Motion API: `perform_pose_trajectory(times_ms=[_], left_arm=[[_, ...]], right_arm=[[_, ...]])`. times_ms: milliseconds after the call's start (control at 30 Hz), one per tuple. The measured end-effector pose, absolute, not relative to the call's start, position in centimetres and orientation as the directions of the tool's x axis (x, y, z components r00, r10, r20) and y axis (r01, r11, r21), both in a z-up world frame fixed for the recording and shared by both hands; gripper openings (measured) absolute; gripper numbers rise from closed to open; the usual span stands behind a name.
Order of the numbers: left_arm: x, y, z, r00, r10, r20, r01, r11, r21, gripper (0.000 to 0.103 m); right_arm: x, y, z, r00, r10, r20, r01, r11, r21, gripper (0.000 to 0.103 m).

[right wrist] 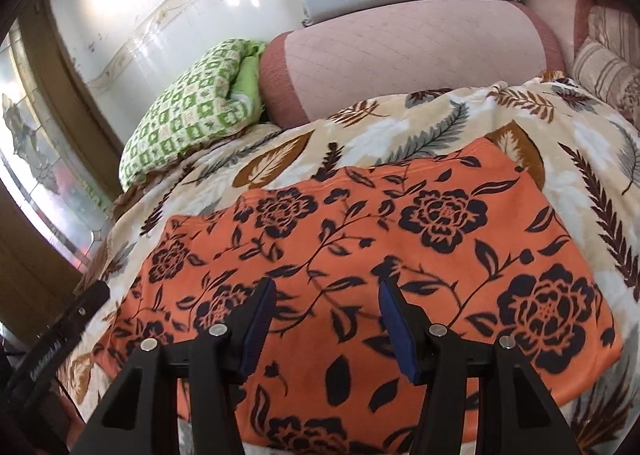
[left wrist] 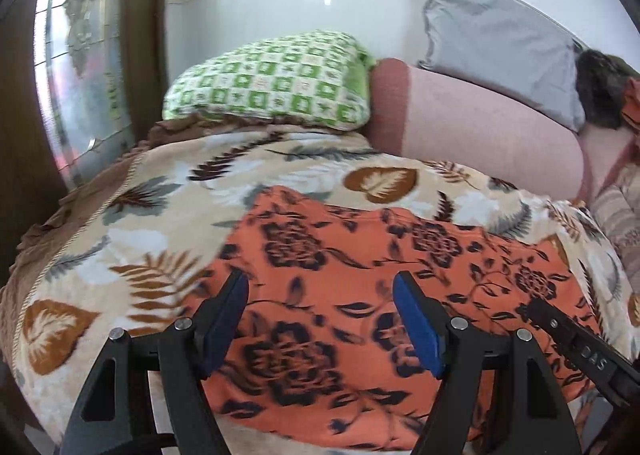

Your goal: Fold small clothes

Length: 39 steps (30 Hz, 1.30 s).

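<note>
Leaf-print blanket [left wrist: 160, 191] bears the orange garment [left wrist: 360, 295], apparently folded; both tools hover, parted, gripping nothing.

Both wrist views look steeply down, seemingly close, sharing the orange cloth [left wrist: 360, 255].

Cloth [right wrist: 360, 255] lies flat on blanket [right wrist: 400, 127] on the bed. Pillow [right wrist: 188, 111] behind it at left, bolster [right wrist: 400, 67] to the pillow's right.

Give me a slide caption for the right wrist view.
Right gripper, jaws open and empty, above an orange floral garment spread flat on a leaf-print blanket.
</note>
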<state>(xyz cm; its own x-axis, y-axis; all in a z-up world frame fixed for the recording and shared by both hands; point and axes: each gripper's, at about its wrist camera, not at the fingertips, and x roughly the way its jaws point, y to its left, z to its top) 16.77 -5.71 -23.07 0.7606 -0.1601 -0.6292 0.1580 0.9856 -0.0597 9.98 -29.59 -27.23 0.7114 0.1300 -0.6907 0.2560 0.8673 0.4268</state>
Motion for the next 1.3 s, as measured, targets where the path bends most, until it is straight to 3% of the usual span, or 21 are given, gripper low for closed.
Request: perform_pose_trajectory(times_ms=[167,400,1300], left_arm=[[18.0,-8.6,-24.3,0.705,-0.206,-0.678,0.219,0.973,-0.068,0.075],[18.5,-9.5,-26.1,0.660,-0.160,-0.734,0.221,0.975,-0.014,0.075],[20.2,-6.9,-28.1,0.611,-0.069,-0.789,0.158,0.987,0.036,0.075]], right_arm=[[11.2,-31.3,-27.7,0.704,0.101,-0.703,0.292,0.861,0.417,0.057],[12.1,-32.9,-28.9,0.673,0.102,-0.733,0.329,0.846,0.420,0.057],[13.9,-31.8,-30.5,0.633,0.156,-0.759,0.312,0.845,0.434,0.057]])
